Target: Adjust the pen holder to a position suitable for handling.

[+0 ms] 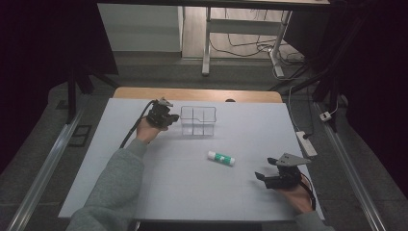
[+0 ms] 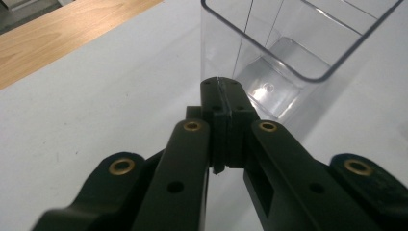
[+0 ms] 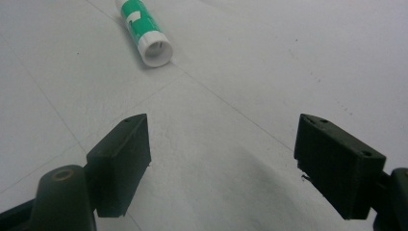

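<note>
my left gripper (image 1: pixel 169 117) pinched together on the wall of one clear four-compartment organizer (image 1: pixel 198 120), my right gripper (image 1: pixel 267 169) wide apart holding nothing, one green-and-white glue stick (image 1: pixel 221 158) lying on the white table (image 1: pixel 192 192) between them

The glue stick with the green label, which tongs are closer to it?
The right tongs. They sit open just right of the glue stick, slightly nearer the person. The left tongs are farther off, up by the clear plastic box, closed at its left wall.
</note>
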Demonstrator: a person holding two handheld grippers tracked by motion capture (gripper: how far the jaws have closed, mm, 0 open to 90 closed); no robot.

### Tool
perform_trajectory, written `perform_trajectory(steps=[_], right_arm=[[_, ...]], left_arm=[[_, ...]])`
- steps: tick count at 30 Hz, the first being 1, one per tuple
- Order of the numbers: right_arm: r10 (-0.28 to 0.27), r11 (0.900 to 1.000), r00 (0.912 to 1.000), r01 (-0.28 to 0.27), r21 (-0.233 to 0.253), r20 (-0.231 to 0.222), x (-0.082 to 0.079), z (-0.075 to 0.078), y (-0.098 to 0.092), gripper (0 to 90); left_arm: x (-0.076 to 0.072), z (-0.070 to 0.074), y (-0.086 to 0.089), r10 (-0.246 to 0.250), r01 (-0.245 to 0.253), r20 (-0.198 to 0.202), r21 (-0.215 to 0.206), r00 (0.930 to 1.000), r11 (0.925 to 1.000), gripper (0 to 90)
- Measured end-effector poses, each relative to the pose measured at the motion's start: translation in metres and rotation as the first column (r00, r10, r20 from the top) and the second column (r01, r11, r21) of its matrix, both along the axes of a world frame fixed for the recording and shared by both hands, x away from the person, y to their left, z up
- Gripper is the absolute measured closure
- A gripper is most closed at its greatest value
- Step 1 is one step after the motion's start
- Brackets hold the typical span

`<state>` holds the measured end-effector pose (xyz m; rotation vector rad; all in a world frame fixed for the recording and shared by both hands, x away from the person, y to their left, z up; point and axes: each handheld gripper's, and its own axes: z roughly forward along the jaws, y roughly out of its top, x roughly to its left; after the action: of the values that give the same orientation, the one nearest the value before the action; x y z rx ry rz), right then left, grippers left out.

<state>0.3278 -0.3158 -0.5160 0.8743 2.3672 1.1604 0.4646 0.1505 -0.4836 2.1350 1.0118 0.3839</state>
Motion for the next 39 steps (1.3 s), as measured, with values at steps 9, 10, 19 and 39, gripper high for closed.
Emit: perform_trajectory(steps=[9,10,19,39], right_arm=[[-0.001,1.000,1.0000,0.001,0.002,0.000,0.000,0.000,0.000,19.9],[-0.002,1.000,1.0000,0.002,0.003,-0.001,0.000,0.000,0.000,19.9],[-0.003,1.000,1.0000,0.003,0.004,0.003,0.000,0.001,0.000,20.0],[0.000,1.000,1.0000,0.000,0.010,0.010,0.000,0.001,0.002,20.4]], left_arm=[[-0.029,0.006,0.023,0.025,-0.023,0.037,-0.040,0.9990,0.9989,73.6],[-0.034,0.007,0.025,0.025,-0.023,0.042,-0.046,0.9988,0.9987,70.2],[-0.078,0.007,0.051,0.055,-0.049,0.079,-0.084,0.9954,0.9953,50.0],[-0.160,-0.007,0.064,0.036,-0.030,0.130,-0.047,0.9909,0.9984,43.1]])
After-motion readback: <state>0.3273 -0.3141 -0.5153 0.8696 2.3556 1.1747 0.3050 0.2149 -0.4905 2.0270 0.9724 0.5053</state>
